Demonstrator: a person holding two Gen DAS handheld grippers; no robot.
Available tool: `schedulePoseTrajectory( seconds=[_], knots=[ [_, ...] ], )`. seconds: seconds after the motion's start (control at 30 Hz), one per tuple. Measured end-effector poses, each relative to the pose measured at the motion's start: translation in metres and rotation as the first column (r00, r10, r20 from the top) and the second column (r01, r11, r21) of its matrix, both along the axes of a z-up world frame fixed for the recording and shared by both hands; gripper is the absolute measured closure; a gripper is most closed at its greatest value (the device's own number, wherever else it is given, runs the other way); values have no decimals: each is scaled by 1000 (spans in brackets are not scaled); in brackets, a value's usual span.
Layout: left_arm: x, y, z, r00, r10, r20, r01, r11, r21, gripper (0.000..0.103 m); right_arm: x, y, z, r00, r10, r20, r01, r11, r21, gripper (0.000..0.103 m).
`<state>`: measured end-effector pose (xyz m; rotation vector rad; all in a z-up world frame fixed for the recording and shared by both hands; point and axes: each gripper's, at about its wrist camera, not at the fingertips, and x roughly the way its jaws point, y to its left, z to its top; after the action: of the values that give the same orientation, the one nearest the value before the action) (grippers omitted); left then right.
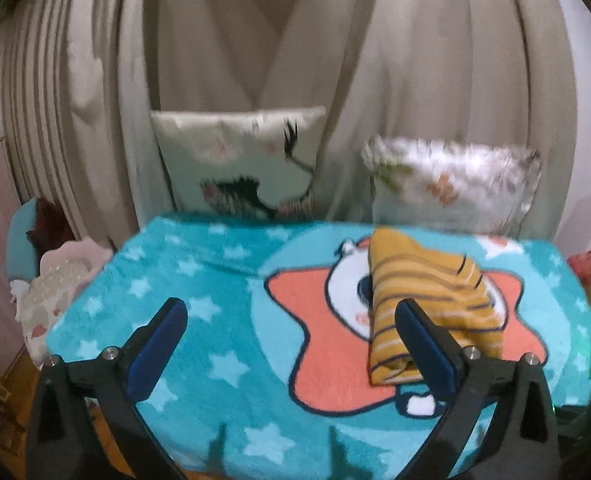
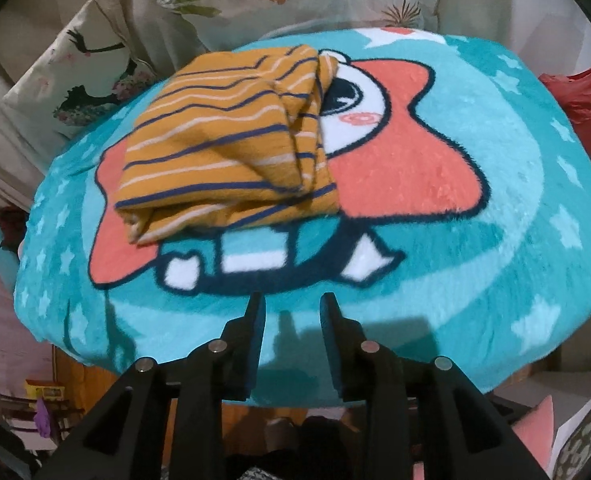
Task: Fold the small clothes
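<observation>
My left claw (image 1: 291, 312) stands wide open and has hold of nothing; its right finger (image 1: 423, 344) overlaps the near edge of the striped garment (image 1: 427, 300) in that view, though I cannot tell whether it touches. My right claw (image 2: 291, 308) is parted only a little, its two fingers with a narrow gap between them, and it grips nothing, hovering just short of the garment. The garment (image 2: 231, 152), mustard with navy and white stripes, lies folded into a thick bundle on the teal star-patterned blanket (image 2: 475, 288) covering the worktop, resting on the coral star figure (image 2: 407, 160) printed there. Beyond the garment, two cushions lean on the beige curtain (image 1: 335, 60): a crane-print cushion (image 1: 247, 160) and a floral cushion (image 1: 455, 184). No writing or brand is readable on the garment, blanket or cushions
</observation>
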<state>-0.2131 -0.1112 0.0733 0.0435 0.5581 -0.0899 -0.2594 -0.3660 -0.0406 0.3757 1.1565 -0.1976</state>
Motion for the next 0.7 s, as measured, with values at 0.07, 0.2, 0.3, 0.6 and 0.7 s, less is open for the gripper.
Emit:
schedulePoseTrajectory(
  seconds=[0.07,0.2,0.3,0.6,0.7],
  knots=[
    [-10,7,13,998,-27,61,29,999,-34,0,-7,7,6,1000,-14,21,14,1000,-9,70],
    [-7,11,20,994,-106,12,106,994,-38,0,-20,22,19,999,-26,45,28,999,-38,67],
    [-4,14,11,987,-142,-74,138,989,-55,0,-31,34,25,998,-25,49,28,998,-59,59],
    [-8,10,-51,926,-192,-325,196,980,-20,0,-63,58,20,998,-58,14,59,993,-105,51],
    [-12,8,-65,914,-190,-359,199,980,-11,0,-70,59,13,997,-80,-2,80,992,-95,50]
  ],
)
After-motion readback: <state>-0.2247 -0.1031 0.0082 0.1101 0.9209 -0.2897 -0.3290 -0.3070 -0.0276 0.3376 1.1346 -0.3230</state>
